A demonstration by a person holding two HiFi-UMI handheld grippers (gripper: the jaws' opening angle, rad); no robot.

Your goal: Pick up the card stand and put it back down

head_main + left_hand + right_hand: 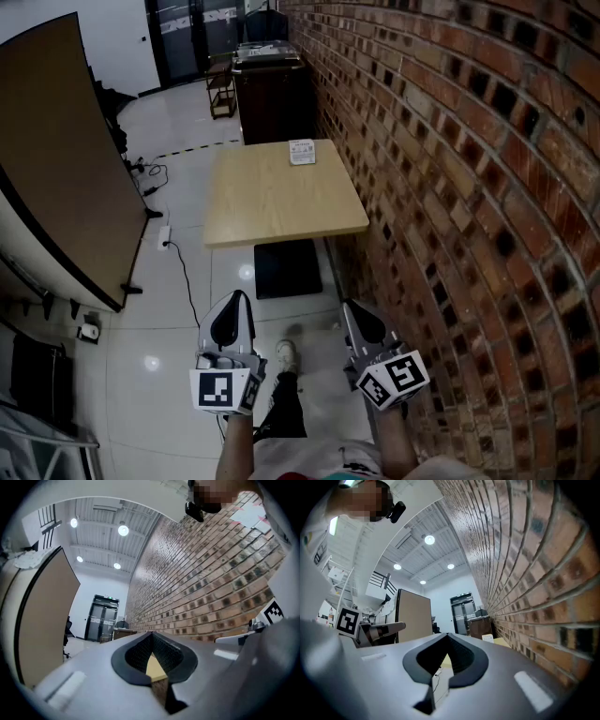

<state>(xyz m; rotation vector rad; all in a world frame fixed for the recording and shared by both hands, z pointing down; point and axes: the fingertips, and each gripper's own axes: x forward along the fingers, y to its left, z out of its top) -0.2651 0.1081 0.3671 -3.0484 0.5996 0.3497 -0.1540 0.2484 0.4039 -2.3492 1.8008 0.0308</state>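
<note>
Head view shows task not started: card stand (302, 152) sits at far end of wooden surface (272, 202), well apart from left claw (240, 298) and right claw (349, 307), both closed, empty.

Print on the card stand (302, 152) is too small to be read. The dark base (288, 267) is partly hidden by the surface (272, 202) above it. The left forearm (236, 448) and right forearm (397, 448) are cut off at the head view's lower edge.

Grey left gripper (234, 302) and right gripper (353, 311) carry black-and-white marker cubes (225, 390); dark trousers (286, 410), white shoe (286, 354).
</note>
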